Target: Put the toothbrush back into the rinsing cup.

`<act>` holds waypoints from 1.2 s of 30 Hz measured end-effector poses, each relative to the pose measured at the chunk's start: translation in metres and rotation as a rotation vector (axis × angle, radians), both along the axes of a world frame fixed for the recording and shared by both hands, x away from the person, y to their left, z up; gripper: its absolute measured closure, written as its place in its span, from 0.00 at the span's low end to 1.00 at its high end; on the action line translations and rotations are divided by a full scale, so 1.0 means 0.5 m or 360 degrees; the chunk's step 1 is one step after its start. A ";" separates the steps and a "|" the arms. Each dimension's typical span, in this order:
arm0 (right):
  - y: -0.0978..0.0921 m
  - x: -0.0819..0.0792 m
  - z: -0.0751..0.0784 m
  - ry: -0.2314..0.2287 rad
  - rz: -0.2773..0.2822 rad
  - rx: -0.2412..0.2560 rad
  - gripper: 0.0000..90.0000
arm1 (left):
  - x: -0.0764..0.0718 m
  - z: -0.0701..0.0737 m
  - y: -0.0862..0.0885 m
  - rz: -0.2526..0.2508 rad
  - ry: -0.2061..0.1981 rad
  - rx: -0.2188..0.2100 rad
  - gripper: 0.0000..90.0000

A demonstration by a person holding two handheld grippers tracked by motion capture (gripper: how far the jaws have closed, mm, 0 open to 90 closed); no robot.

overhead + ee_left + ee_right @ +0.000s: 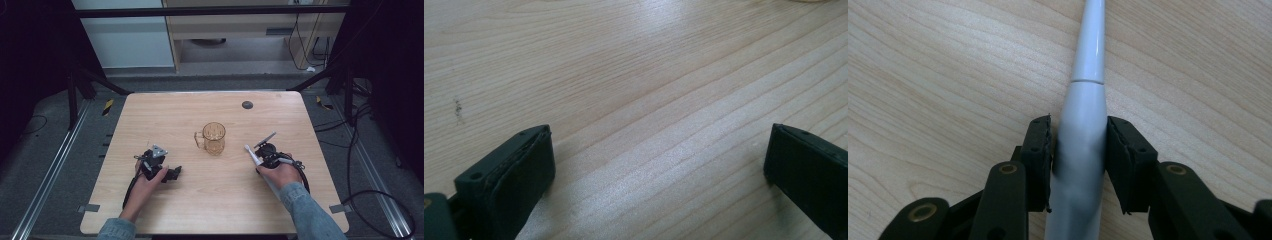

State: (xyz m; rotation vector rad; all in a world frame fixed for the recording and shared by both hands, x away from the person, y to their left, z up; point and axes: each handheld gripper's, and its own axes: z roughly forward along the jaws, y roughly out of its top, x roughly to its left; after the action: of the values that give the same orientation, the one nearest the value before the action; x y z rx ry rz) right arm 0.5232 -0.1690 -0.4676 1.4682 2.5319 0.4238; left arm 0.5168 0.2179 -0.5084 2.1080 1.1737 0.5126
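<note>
An amber glass mug stands upright in the middle of the wooden table, handle to the left. My right gripper is to the mug's right, shut on a white toothbrush-like wand. In the right gripper view the pads press both sides of the wand's thick body, whose thin neck runs ahead over the wood. My left gripper rests low at the mug's front left. Its jaws stand wide apart in the left gripper view, with bare wood between them.
A small dark round disc lies on the table behind the mug. Black frame legs stand at the far corners. Cables run over the floor to the right of the table.
</note>
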 end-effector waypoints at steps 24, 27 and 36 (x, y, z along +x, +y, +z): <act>0.002 0.004 0.000 0.0024 0.0023 -0.0005 0.74 | 0.000 0.000 0.000 0.0002 -0.0002 -0.0004 0.00; 0.001 0.004 0.000 0.0019 0.0027 -0.0011 0.74 | 0.000 0.000 0.000 0.0002 -0.0002 -0.0004 0.00; -0.005 0.003 0.009 0.0027 0.0027 0.0015 0.75 | 0.000 0.000 0.000 0.0002 -0.0001 -0.0004 0.00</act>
State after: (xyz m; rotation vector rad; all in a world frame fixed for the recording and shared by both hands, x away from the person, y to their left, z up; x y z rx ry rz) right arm 0.5248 -0.1715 -0.4629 1.4611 2.5609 0.4283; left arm 0.5168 0.2177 -0.5085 2.1050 1.1746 0.5126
